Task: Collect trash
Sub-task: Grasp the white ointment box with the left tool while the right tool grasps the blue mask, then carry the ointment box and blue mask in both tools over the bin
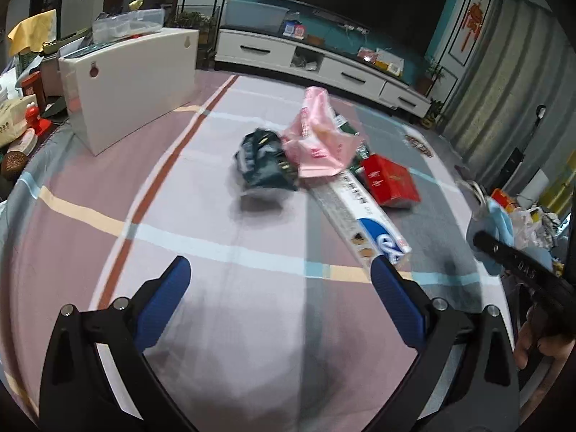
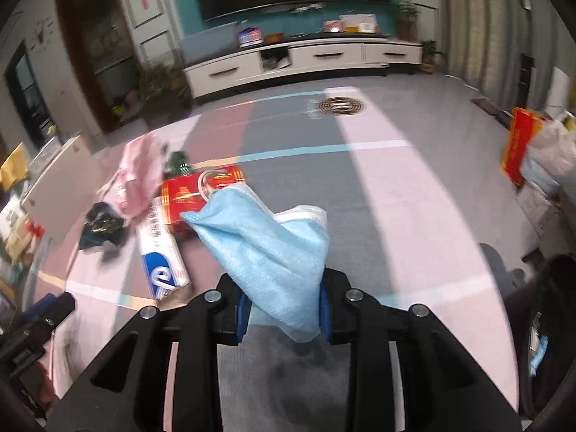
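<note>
A light blue face mask [image 2: 266,237] is pinched between the blue pads of my right gripper [image 2: 282,309], which is shut on it; the mask's ear loop hangs over a red box [image 2: 187,194]. On the striped cloth lies a pile of trash: a pink plastic bag [image 1: 316,136], a crumpled dark green wrapper [image 1: 264,160], the red box [image 1: 390,180] and a long white and blue toothpaste box [image 1: 360,216]. My left gripper [image 1: 284,288] is open over bare cloth, just short of the toothpaste box. The mask [image 1: 500,216] also shows at the right edge of the left wrist view.
A white rectangular box [image 1: 129,79] stands at the left on the cloth, with clutter beyond it. A white TV cabinet [image 1: 324,61] runs along the far wall. A red bag and plastic bags [image 2: 540,158] sit at the right. A round brown mat [image 2: 340,105] lies far ahead.
</note>
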The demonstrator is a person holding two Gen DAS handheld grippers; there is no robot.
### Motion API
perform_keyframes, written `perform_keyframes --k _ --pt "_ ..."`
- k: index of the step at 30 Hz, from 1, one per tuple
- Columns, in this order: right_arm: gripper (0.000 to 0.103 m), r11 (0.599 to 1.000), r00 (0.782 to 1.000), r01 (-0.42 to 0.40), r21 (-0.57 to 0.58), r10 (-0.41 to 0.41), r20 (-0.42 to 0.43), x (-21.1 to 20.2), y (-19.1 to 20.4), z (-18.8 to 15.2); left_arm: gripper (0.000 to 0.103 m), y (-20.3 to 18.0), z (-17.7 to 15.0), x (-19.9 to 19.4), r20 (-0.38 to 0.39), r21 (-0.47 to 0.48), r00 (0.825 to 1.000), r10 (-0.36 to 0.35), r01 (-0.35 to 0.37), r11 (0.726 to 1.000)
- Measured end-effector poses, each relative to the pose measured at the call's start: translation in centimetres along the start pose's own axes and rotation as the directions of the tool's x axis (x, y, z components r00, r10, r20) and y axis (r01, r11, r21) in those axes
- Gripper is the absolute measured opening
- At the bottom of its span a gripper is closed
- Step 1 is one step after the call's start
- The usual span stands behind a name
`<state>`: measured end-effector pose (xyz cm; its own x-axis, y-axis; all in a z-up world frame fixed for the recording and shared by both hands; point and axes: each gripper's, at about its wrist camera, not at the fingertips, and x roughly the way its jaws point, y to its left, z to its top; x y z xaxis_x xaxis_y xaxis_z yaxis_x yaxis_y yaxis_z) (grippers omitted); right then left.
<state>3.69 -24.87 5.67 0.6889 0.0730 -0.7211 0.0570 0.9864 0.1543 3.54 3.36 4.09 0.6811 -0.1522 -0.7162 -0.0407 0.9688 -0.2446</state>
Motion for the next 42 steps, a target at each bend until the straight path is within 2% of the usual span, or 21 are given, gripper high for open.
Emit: perform_keyframes --k 4,8,15,20,26,30,33,37,42 --pt "0.031 0.998 1.0 0.002 0.06 -0.004 0.024 -0.7 -2.3 0.6 0.1 -2.0 0.5 -0.1 0.024 0.011 0.999 0.025 -0.026 1.0" --pt "0.031 0.996 1.0 -0.01 0.086 0.007 0.029 -0.9 -3.4 0.6 0.1 -4.4 1.7 1.4 -0.02 -0.011 1.0 -0.019 0.019 1.0" --pt "0.031 0.991 0.999 -0.029 0.134 0.023 0.044 -1.8 -5.4 1.2 0.099 -9.0 4.0 6.8 -0.098 -0.02 0.991 0.087 -0.089 0.996" --pt "0.031 0.985 0.997 -0.047 0.165 0.037 0.063 -2.3 -6.7 1.4 0.086 -10.0 4.9 9.8 -0.14 -0.039 0.982 0.127 -0.134 0.99" --pt "0.031 0.977 0.996 -0.06 0.204 0.046 0.076 -2.9 -7.9 1.4 0.074 -9.6 4.4 11.9 -0.206 -0.064 0.969 0.137 -0.153 0.986" --pt "0.031 0.974 0.995 -0.07 0.217 0.054 0.08 -3.0 -8.2 1.3 0.055 -10.1 3.8 11.9 -0.174 -0.012 0.966 0.194 -0.199 0.98" --pt "0.031 0.972 0.995 -0.075 0.221 0.058 0.082 -3.2 -8.2 1.2 0.044 -10.0 3.3 11.3 -0.15 -0.007 0.97 0.19 -0.193 0.981" --pt "0.031 0.974 0.995 -0.08 0.21 0.064 0.08 -3.4 -8.4 1.3 0.041 -10.3 1.5 9.6 -0.12 0.002 0.971 0.208 -0.209 0.978" --pt "0.031 0.971 0.996 -0.074 0.226 0.061 0.063 -3.4 -9.2 1.3 0.041 -11.9 -0.9 4.7 -0.038 0.024 0.986 0.165 -0.164 0.986"
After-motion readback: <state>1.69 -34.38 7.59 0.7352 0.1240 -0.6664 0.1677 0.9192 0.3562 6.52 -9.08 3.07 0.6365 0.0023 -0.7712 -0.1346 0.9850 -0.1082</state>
